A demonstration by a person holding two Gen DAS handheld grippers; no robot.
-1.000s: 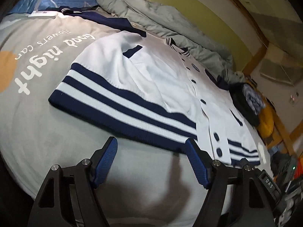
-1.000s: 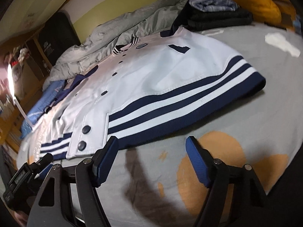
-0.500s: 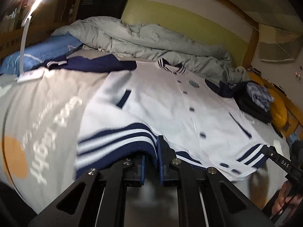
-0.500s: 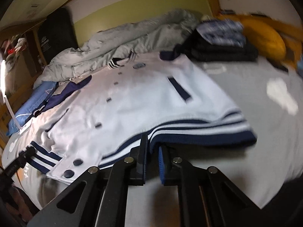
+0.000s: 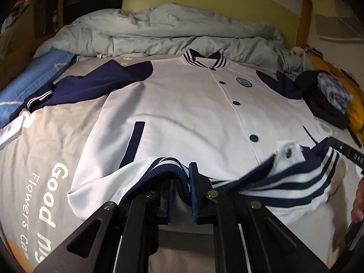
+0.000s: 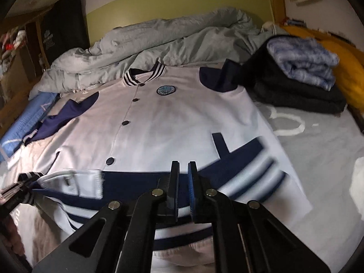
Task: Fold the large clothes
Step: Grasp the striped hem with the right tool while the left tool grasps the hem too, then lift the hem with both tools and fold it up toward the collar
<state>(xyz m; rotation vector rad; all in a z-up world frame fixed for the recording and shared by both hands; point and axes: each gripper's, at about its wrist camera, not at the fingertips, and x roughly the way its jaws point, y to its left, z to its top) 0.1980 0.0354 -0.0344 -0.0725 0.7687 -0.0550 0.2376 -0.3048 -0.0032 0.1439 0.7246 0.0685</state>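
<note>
Left gripper (image 5: 182, 183): clenched on the striped hem (image 5: 168, 168) of the jacket (image 5: 186, 104), near the left corner. Right gripper (image 6: 183, 182): clenched on the same hem (image 6: 141, 182) further along. Between your two grips the hem is raised off the bed (image 5: 45, 136); the rest of the jacket lies flat, front up, collar (image 5: 203, 59) at the far end.

Risks: the bottom placket corner (image 5: 289, 151) has flipped open at the unfastened snap. If you carry the hem forward like this, I expect it to fold in crooked. The grips look shallow on thick rib knit, so a fast pull could slip one side and skew the fold. The navy sleeve (image 5: 91, 84) sprawls left and may drag.

Surface: soft grey printed bedspread. Crumpled duvet (image 6: 159, 38) behind the collar; stacked clothes (image 6: 300, 72) at right, near the shoulder. Dim room, green wall.
</note>
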